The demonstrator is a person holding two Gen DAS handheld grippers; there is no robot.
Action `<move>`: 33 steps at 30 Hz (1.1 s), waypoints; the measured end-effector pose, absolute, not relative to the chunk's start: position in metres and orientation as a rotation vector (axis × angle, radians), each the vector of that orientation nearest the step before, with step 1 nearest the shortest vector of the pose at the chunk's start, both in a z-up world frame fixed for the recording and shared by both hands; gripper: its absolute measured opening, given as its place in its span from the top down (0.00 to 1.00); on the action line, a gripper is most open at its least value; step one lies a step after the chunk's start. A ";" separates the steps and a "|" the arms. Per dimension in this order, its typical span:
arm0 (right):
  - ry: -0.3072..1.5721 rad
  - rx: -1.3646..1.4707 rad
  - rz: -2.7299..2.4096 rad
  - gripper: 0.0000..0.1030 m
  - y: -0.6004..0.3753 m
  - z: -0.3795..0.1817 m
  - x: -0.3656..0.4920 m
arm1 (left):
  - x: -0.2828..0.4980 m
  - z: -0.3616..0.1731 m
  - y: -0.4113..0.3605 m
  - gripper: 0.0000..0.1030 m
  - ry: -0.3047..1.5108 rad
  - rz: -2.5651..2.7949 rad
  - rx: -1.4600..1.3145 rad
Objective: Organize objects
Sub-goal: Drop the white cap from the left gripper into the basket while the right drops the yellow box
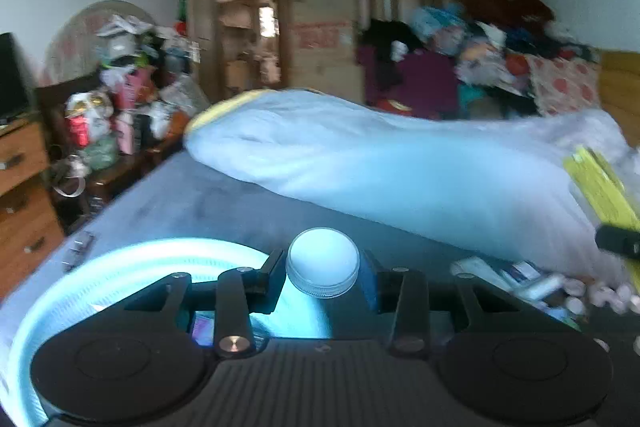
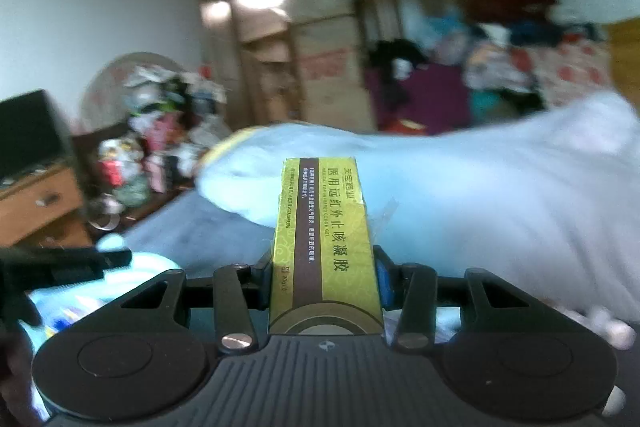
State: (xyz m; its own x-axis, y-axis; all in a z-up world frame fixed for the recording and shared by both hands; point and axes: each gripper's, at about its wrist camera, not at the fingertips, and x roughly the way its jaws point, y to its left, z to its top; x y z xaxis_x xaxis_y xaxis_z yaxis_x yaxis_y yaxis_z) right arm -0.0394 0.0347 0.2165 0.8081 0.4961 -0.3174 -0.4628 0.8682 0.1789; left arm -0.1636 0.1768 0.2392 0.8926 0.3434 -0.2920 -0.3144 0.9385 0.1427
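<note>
My left gripper (image 1: 322, 277) is shut on a small jar with a white ribbed cap (image 1: 322, 263), held above the bed just right of a pale blue round basin (image 1: 132, 263). My right gripper (image 2: 322, 279) is shut on a long yellow-green medicine box (image 2: 323, 239) with a brown stripe and printed text, which points forward over the bed. That same box (image 1: 600, 187) and the right gripper's dark tip show at the right edge of the left wrist view. The left gripper's dark finger (image 2: 64, 263) shows at the left of the right wrist view, over the basin (image 2: 140, 267).
A rolled light blue quilt (image 1: 380, 163) lies across the grey-blue bed (image 1: 208, 203). Small packets and bottles (image 1: 540, 287) lie scattered at the right. A wooden drawer unit (image 1: 24, 195) stands left, with heaps of bags and clothes and stacked cardboard boxes (image 1: 324, 27) behind.
</note>
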 end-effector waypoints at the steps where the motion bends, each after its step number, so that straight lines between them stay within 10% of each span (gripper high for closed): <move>1: 0.357 0.062 0.540 0.54 0.064 0.227 -0.031 | -0.160 0.235 0.197 0.59 0.325 0.347 0.058; 18: 0.505 0.140 0.889 0.54 0.252 0.304 -0.002 | -0.165 0.201 0.446 0.59 0.513 0.568 -0.160; 33: 0.608 0.103 0.908 0.54 0.313 0.264 -0.006 | -0.149 0.173 0.459 0.59 0.606 0.575 -0.171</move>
